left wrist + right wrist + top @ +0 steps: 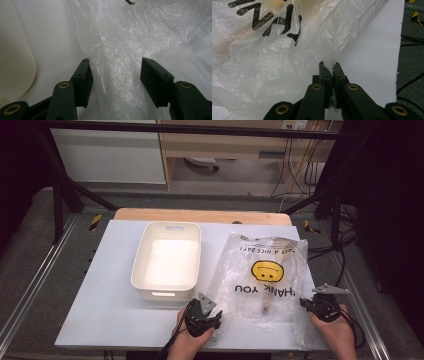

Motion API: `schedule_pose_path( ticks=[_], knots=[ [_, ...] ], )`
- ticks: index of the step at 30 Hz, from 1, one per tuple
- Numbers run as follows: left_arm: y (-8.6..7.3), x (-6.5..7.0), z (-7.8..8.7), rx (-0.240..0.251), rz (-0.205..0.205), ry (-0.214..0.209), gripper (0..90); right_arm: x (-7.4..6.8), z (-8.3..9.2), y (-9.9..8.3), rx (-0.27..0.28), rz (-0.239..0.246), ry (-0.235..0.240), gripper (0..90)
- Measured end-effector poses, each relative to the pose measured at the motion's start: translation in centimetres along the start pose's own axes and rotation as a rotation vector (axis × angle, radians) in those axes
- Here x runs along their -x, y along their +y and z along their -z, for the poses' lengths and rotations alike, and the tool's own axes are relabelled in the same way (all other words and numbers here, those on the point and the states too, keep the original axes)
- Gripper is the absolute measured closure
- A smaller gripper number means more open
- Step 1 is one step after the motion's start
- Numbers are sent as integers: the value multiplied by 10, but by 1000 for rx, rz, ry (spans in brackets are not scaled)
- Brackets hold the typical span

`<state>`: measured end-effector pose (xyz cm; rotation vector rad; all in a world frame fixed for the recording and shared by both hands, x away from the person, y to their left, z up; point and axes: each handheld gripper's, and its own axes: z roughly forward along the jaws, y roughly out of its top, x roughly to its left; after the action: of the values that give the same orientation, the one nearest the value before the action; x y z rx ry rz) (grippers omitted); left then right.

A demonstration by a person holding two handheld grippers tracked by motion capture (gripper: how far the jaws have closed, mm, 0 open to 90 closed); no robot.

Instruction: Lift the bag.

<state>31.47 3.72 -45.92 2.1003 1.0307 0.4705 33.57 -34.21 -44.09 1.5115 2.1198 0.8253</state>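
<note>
Plastic bag (pixel 265 275), thin, limp, slippery, lying right of the white bin (pixel 167 261) on the surface: right tool (pixel 329 66) is pinching its near-right edge, left tool (pixel 115 75) half-open, straddling near-left film.

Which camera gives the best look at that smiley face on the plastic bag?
The high view: the yellow smiley face shows whole on the plastic bag, above the upside-down lettering. The right gripper view catches some black letters and bag film pinched in its gripper. The left gripper view shows plain crinkled film between open jaws.
</note>
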Motion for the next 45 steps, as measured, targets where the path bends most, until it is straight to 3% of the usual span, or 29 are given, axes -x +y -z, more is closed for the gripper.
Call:
schedule_pose_path(
  ticks=[3,10,16,18,25,32,39,42,45],
  knots=[
    [0,1,0,10,-16,-27,591,0,0,0,1,1,3,900],
    [2,-5,-3,12,-30,-72,806,0,-1,-1,9,-2,3,900],
    [4,-8,-5,14,-24,-102,893,2,-1,-3,24,-18,7,897],
    [4,-8,-5,14,-21,-109,899,3,0,-4,38,-18,11,857],
    [4,-9,-5,13,-19,-117,900,1,5,-7,73,-31,32,542],
    [4,-10,-5,13,-17,-120,900,-3,5,-13,86,-18,8,258],
    [4,-11,-5,16,-12,-125,852,-1,3,-20,59,-25,8,177],
    [3,-10,-4,25,3,-85,660,-2,1,-23,48,-15,14,198],
    [3,-12,-4,22,27,-66,511,-4,3,-23,51,14,17,300]
  ],
)
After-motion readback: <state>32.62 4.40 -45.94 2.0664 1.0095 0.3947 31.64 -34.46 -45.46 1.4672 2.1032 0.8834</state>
